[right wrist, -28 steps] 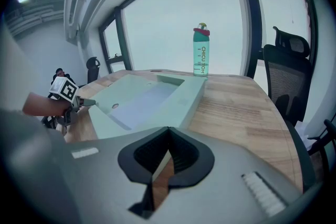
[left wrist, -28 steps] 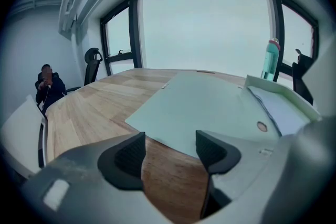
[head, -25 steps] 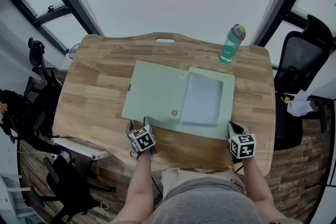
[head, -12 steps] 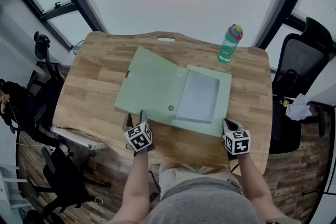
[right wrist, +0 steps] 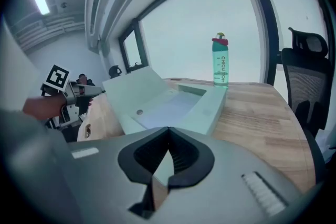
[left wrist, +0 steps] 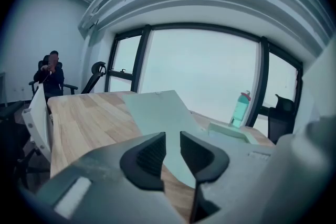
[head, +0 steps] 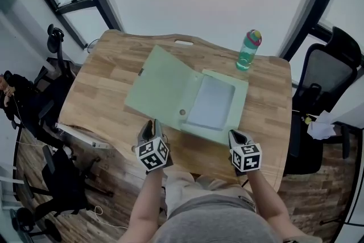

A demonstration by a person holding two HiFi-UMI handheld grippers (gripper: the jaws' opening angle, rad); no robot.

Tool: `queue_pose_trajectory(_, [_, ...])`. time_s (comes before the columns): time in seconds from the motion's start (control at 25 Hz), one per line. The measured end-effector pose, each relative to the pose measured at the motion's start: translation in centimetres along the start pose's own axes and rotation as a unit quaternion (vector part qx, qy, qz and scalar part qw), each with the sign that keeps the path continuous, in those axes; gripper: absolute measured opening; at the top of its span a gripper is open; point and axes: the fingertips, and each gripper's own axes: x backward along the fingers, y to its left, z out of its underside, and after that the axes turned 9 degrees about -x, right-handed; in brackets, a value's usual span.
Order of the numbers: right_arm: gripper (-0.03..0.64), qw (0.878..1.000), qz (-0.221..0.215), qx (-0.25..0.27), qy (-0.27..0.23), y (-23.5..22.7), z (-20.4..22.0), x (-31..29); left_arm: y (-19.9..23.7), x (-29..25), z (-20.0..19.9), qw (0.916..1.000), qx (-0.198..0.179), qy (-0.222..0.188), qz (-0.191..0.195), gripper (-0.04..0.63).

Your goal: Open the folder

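The pale green folder point(head: 162, 85) lies open on the wooden table point(head: 96, 82). Its cover is swung to the left and its box half holds a white sheet point(head: 211, 102). In the left gripper view the cover point(left wrist: 157, 113) slants up ahead of the jaws. My left gripper point(head: 149, 128) hangs just off the cover's near edge. Its jaws are closing, with a narrow gap and nothing between them point(left wrist: 172, 150). My right gripper point(head: 235, 137) is near the folder's near right corner, shut and empty point(right wrist: 169, 132), with the folder point(right wrist: 173, 105) beyond it.
A teal bottle with a pink cap point(head: 249, 49) stands at the table's back right, behind the folder. A black office chair point(head: 327, 74) is to the right of the table, and more chairs point(head: 54, 45) are to the left. A person point(left wrist: 50, 68) sits far off at the left.
My left gripper has lifted off the cover's near edge and drawn back, and its wide jaws have narrowed. The right gripper has pulled back slightly. The folder stays open.
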Motion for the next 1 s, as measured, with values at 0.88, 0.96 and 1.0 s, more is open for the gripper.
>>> queue_pose_trajectory(0.88, [0.002,0.983,-0.083,0.041,-0.160,15.7,-3.2,13.5,-11.7,15.8,-2.5,0.9673,-0.081,-0.044,0.236,0.004])
queue_pose_trajectory(0.96, [0.002,0.982,-0.079,0.044,-0.167,16.9,-2.5,14.9,-11.6,17.9,-2.5,0.9642,-0.088,-0.049,0.245,0.003])
queue_pose_trajectory(1.0, [0.002,0.982,-0.078,0.044,-0.169,17.4,-2.0,15.6,-11.5,18.9,-2.4,0.9628,-0.089,-0.050,0.250,0.003])
